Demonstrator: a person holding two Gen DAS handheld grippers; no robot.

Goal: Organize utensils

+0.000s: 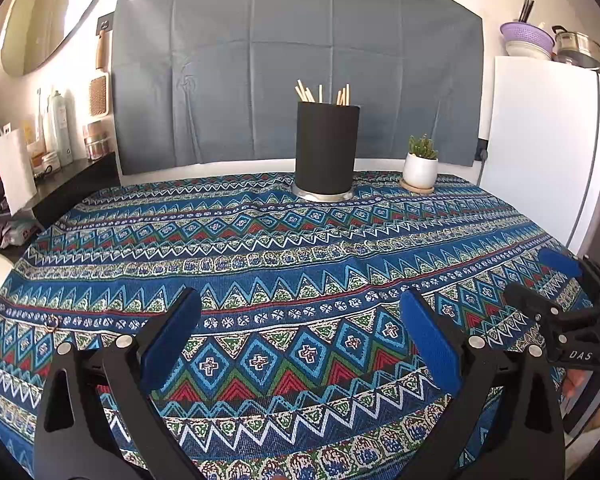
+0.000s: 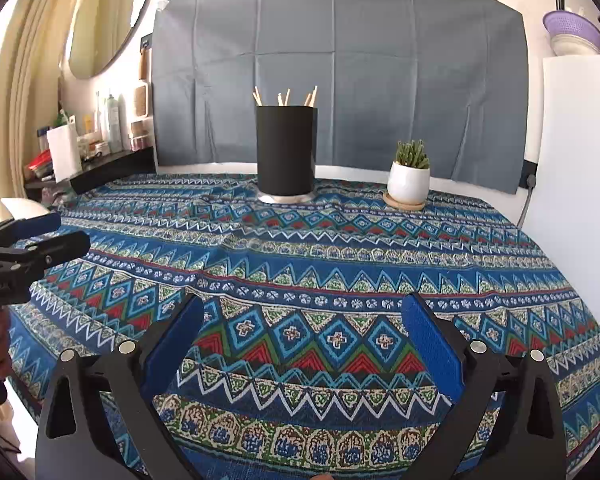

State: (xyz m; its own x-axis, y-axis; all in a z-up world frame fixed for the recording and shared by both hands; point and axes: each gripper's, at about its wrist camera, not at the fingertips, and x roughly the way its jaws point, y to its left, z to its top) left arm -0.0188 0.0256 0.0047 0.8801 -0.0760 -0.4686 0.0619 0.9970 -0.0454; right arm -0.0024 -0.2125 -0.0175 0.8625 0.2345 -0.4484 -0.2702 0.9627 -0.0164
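A black cylindrical holder point(image 1: 326, 148) point(image 2: 286, 150) stands at the far middle of the table, with several wooden chopsticks point(image 1: 323, 94) point(image 2: 286, 97) upright in it. My left gripper point(image 1: 300, 308) is open and empty, low over the near part of the patterned tablecloth point(image 1: 284, 248). My right gripper point(image 2: 303, 312) is open and empty too, at about the same distance from the holder. The right gripper also shows at the right edge of the left wrist view point(image 1: 540, 280). The left gripper shows at the left edge of the right wrist view point(image 2: 66, 230).
A small cactus in a white pot point(image 1: 420, 168) point(image 2: 409, 178) stands right of the holder. A white fridge point(image 1: 540, 152) borders the table's right side. A cluttered dark shelf point(image 1: 60, 160) runs along the left. A grey cloth point(image 2: 340, 80) hangs on the back wall.
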